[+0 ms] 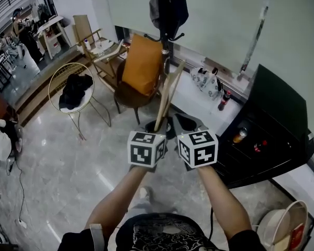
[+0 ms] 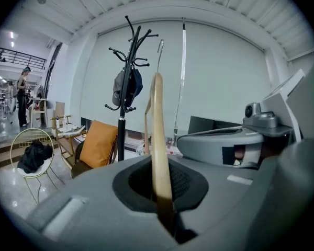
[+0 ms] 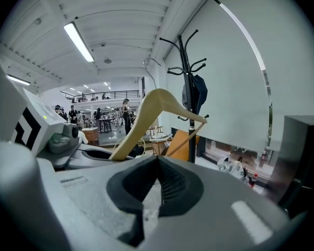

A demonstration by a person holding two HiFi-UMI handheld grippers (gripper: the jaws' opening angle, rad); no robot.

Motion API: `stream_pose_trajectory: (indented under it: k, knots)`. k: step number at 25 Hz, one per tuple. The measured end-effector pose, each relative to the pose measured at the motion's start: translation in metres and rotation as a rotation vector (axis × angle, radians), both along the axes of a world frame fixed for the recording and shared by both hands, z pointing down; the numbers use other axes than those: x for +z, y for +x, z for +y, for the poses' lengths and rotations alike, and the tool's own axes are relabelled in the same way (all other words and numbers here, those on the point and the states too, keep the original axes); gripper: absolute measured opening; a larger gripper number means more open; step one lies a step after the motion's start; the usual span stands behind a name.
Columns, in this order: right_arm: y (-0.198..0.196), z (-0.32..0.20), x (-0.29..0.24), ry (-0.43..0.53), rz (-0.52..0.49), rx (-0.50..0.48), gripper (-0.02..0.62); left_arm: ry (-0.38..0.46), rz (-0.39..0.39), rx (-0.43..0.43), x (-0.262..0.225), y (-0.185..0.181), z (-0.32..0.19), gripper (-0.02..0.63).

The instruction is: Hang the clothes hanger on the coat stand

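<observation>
- One pale, polished marble floor [image 1: 68, 166] fills the lower left of the head view.
- One low black cabinet [image 1: 272, 119] stands at the right. A long white counter [image 1: 191, 90] runs beside it under the window blind and carries a few bottles.
- One tall black metal coat stand [image 1: 166, 41] with curved pegs rises straight ahead, in front of the blind. A dark cap-like item [image 1: 167, 7] hangs on its upper pegs. The stand also shows in the left gripper view [image 2: 124, 88] and the right gripper view [image 3: 188, 88].
- One brown chair [image 1: 128, 95] with an orange cushion [image 1: 142, 64] leaning on its back sits just left of the stand's pole.
- One round gold wire chair [image 1: 55, 75] farther left holds a crumpled black garment [image 1: 75, 90].
- One pale wooden clothes hanger [image 1: 167, 95] with a thin metal hook is held up on end in front of the person, between them and the coat stand. It is not on any peg.
- Two hand-held grippers sit side by side, each with a marker cube.
- The left gripper [image 2: 159, 187] has its jaws clamped on the lower end of one wooden arm of the hanger [image 2: 158, 140].
- The right gripper [image 3: 158, 177] has its jaws together on nothing. The hanger [image 3: 146, 114] passes to its left without touching it.
</observation>
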State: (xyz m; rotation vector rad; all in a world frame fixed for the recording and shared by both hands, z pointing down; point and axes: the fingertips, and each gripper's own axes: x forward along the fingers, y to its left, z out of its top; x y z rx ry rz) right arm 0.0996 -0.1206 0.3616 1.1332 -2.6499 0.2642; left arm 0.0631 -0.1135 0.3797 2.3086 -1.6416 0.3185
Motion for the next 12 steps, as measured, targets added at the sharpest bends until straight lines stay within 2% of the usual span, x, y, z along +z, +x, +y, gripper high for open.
stream_pose_trajectory:
  k: [12]
  knots:
    - [-0.067, -0.057, -0.008, -0.002, 0.013, 0.126, 0.0, -0.024, -0.002, 0.138, 0.003, -0.068, -0.059, 0.003]
